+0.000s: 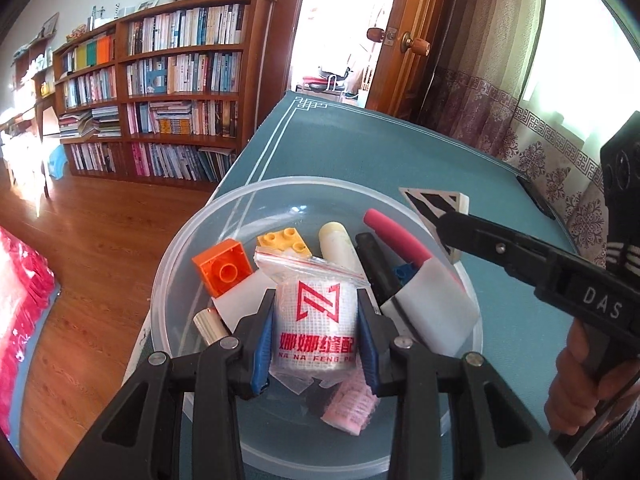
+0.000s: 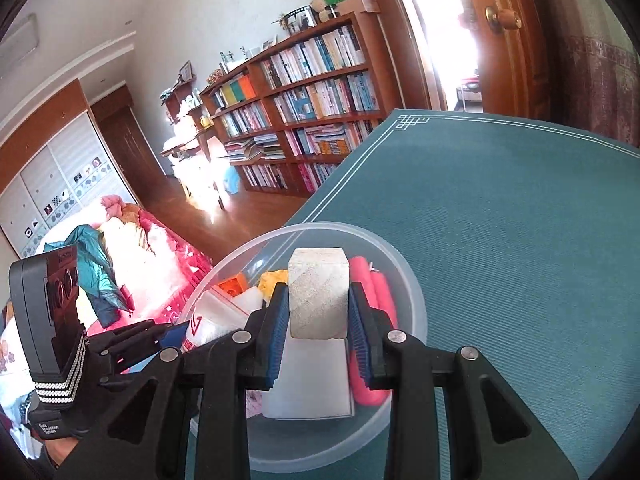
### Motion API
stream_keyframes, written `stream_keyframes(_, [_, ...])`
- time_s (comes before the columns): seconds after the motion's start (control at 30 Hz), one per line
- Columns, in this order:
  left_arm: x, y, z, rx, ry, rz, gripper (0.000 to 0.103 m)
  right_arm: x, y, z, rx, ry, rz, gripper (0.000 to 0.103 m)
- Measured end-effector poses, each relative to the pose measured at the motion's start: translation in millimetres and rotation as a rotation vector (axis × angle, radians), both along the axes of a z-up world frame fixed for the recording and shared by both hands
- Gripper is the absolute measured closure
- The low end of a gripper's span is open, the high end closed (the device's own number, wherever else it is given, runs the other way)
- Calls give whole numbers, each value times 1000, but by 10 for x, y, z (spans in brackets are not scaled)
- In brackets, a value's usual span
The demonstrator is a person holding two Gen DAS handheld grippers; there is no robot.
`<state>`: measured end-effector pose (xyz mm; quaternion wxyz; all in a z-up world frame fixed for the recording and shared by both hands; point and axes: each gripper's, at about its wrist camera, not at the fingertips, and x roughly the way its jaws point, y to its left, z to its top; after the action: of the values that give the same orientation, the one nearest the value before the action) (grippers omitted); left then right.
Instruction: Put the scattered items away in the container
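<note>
A clear plastic bowl (image 1: 192,240) sits at the near-left corner of the green table mat (image 1: 380,148). My left gripper (image 1: 316,328) is shut on a zip bag holding a white mesh roll with red print (image 1: 316,312), just above the bowl's contents. My right gripper (image 2: 318,312) is shut on a pale stone-like block (image 2: 318,296) and hovers over the bowl (image 2: 408,272). In the left wrist view this block (image 1: 434,202) shows a black-and-white patterned face above the bowl's far-right rim. Inside lie an orange brick (image 1: 222,266), a yellow brick (image 1: 284,242), a cream cylinder (image 1: 340,248), a red tube (image 1: 396,236), a white pad (image 1: 432,300) and a pink roller (image 1: 352,404).
The mat (image 2: 500,220) stretches far and right of the bowl. The table's left edge drops to a wooden floor (image 1: 100,260). A bookshelf (image 1: 180,100) lines the far wall beside an open door (image 1: 404,40). A curtain (image 1: 540,152) hangs to the right.
</note>
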<state>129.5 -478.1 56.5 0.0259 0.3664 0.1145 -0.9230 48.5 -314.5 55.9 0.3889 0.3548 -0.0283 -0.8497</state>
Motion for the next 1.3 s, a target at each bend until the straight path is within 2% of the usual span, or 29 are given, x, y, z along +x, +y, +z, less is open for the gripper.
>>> stream_keyframes(0.1, [51, -21, -5, 13, 6, -8, 56, -18, -94, -47, 14, -5, 11, 71])
stream_keyframes(0.17, [73, -34, -11, 16, 6, -12, 45, -13, -158, -70, 28, 2, 10, 70])
stream_keyframes(0.23, [97, -46, -25, 26, 6, -17, 24, -12, -200, -89, 41, 9, 5, 70])
stream_keyframes(0.27, [113, -52, -30, 27, 10, -14, 22, -13, -207, -98, 46, 13, 2, 70])
stream_keyframes(0.4, [155, -82, -47, 14, 8, -2, 22, -7, -229, -97, 59, 27, -6, 70])
stream_keyframes(0.47, [177, -92, -54, 10, 9, -1, 22, -7, -190, -76, 44, 27, -9, 66])
stream_keyframes(0.53, [188, -93, -55, 7, 8, 2, 22, 6, -119, -51, 10, 27, -22, 53])
stream_keyframes(0.7, [228, -21, -24, -61, 19, 18, 17, 81, 72, 7, -16, 37, -69, 49])
stream_keyframes(0.77, [254, 37, 10, -127, 31, 40, 14, 141, 148, 11, -4, 51, -89, 41])
stream_keyframes(0.83, [293, 79, 43, -190, 48, 61, 6, 212, 210, -2, 20, 68, -110, 34])
stream_keyframes(0.93, [360, 127, 102, -249, 81, 93, 0, 338, 250, -27, 78, 102, -134, 29])
stream_keyframes(1.1, [414, 161, 157, -286, 99, 119, 0, 584, 315, -23, 141, 183, -191, 17])
stream_keyframes(1.2, [448, 193, 162, -315, 99, 144, 0, 667, 376, -16, 174, 185, -243, 17])
stream_keyframes(1.3, [520, 178, 199, -306, 111, 173, 0, 727, 463, 6, 187, 182, -288, 17])
